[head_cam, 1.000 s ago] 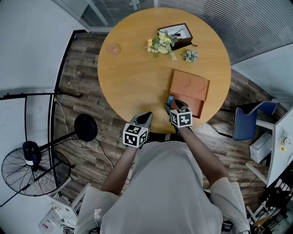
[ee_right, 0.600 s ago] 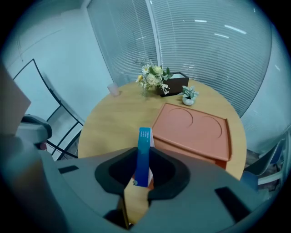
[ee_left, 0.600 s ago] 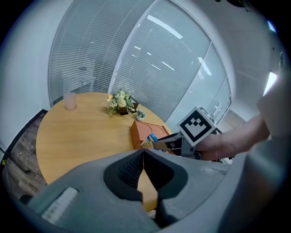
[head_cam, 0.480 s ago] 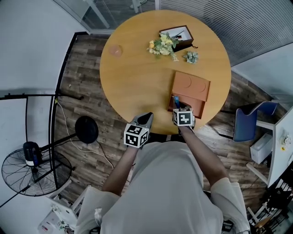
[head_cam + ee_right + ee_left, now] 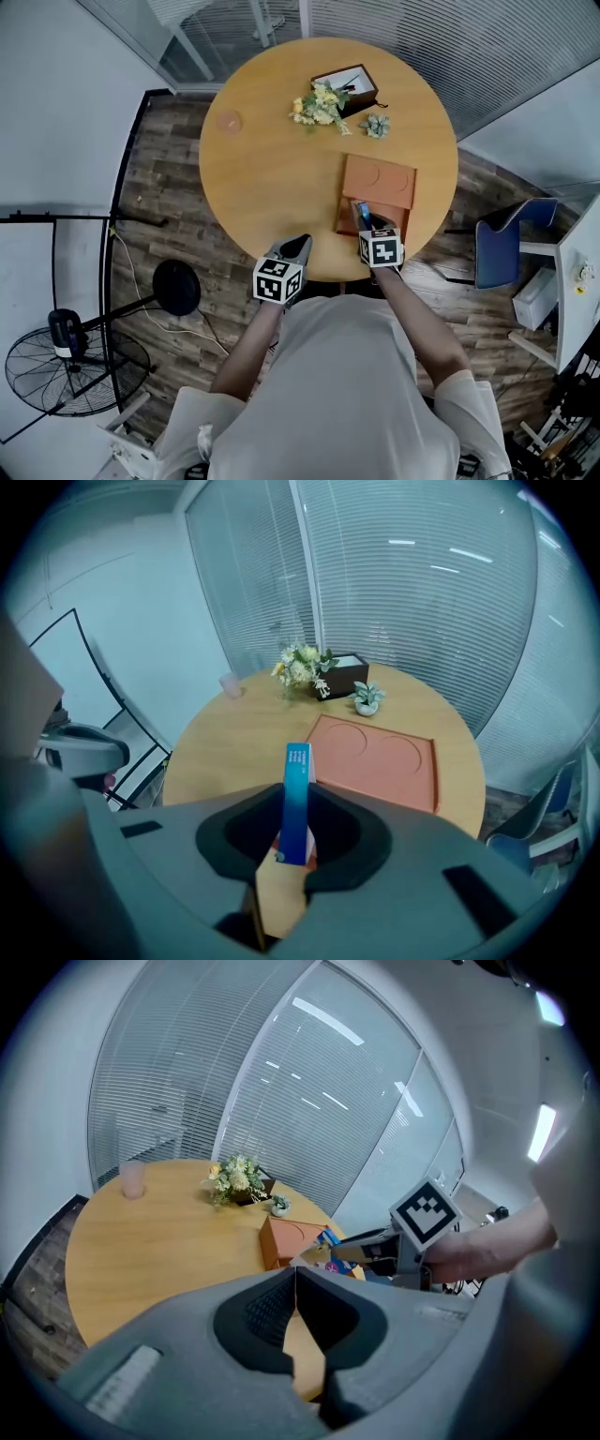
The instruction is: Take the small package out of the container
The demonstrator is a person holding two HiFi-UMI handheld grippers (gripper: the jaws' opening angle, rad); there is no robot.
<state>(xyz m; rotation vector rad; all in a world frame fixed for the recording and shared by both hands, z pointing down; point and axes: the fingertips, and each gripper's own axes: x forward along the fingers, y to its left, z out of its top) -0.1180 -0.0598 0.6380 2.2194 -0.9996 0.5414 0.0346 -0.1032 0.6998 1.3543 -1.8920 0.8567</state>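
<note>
Right jaws tight around small package [image 5: 296, 799]

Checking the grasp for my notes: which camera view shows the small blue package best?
Right gripper view: the small package stands upright, edge-on, gripped between the jaws. Head view shows only a sliver above the marker cube; left gripper view a tiny, partly hidden glimpse.
</note>
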